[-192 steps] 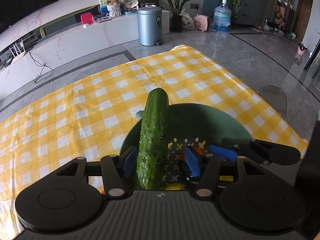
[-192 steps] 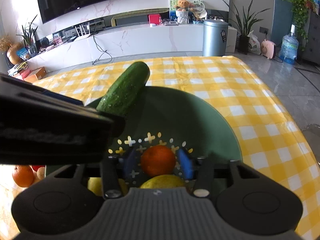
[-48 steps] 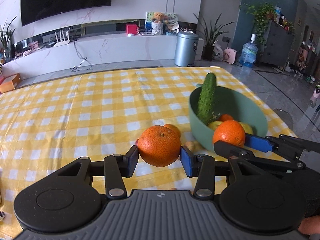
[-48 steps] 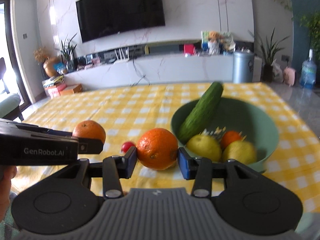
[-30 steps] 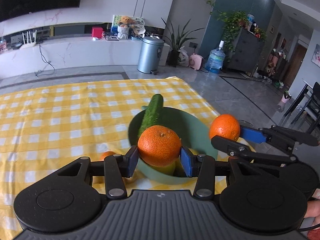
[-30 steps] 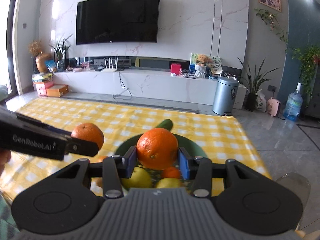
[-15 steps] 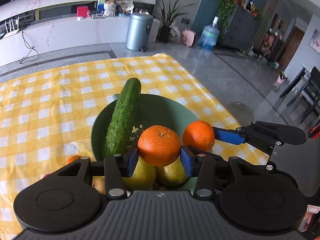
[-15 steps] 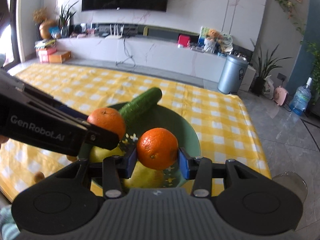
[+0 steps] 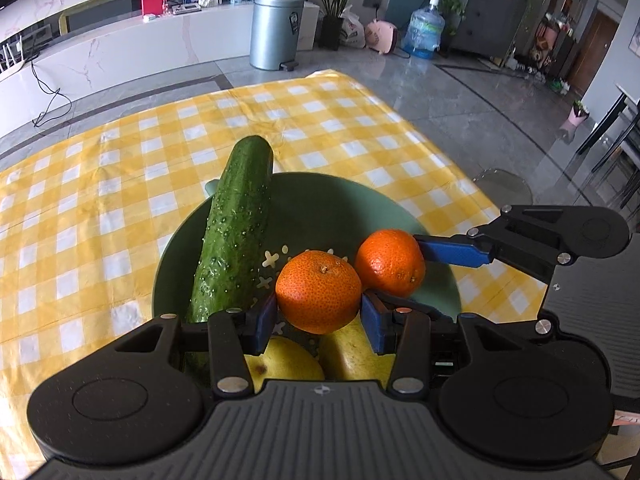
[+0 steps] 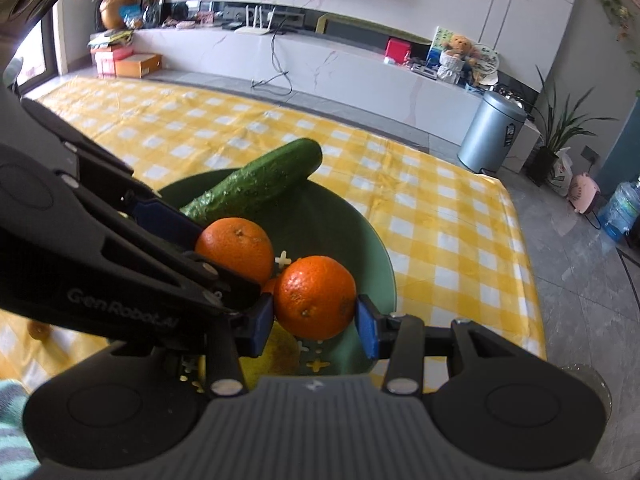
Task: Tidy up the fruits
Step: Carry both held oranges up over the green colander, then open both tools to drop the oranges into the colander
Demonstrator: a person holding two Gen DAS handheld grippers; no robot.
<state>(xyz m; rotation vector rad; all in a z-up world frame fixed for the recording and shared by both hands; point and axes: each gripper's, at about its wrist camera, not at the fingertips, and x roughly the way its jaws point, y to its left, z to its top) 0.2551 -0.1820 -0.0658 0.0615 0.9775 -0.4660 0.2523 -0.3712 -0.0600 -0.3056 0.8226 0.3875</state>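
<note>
My left gripper (image 9: 319, 318) is shut on an orange (image 9: 318, 292), low over the green bowl (image 9: 320, 208). Just to its right, my right gripper (image 9: 396, 268) is shut on a second orange (image 9: 390, 262); the two oranges are nearly touching. In the right wrist view the right gripper (image 10: 314, 326) grips its orange (image 10: 316, 298) inside the bowl's rim (image 10: 384, 264), and the left gripper (image 10: 230, 260) comes in from the left with its orange (image 10: 236, 250). A cucumber (image 9: 236, 236) leans on the bowl's far left rim. Yellow fruits (image 9: 284, 360) lie in the bottom under the oranges.
The bowl stands on a table under a yellow checked cloth (image 9: 120, 168), near its right edge (image 10: 520, 240). A small fruit (image 10: 38, 328) lies on the cloth left of the bowl. A clear chair back (image 9: 500, 188) stands beyond the edge, a metal bin (image 9: 276, 32) on the floor behind.
Both grippers have come down and forward over the bowl with their oranges still gripped. The oranges now hang inside the rim, closer together, just above the yellow fruits.
</note>
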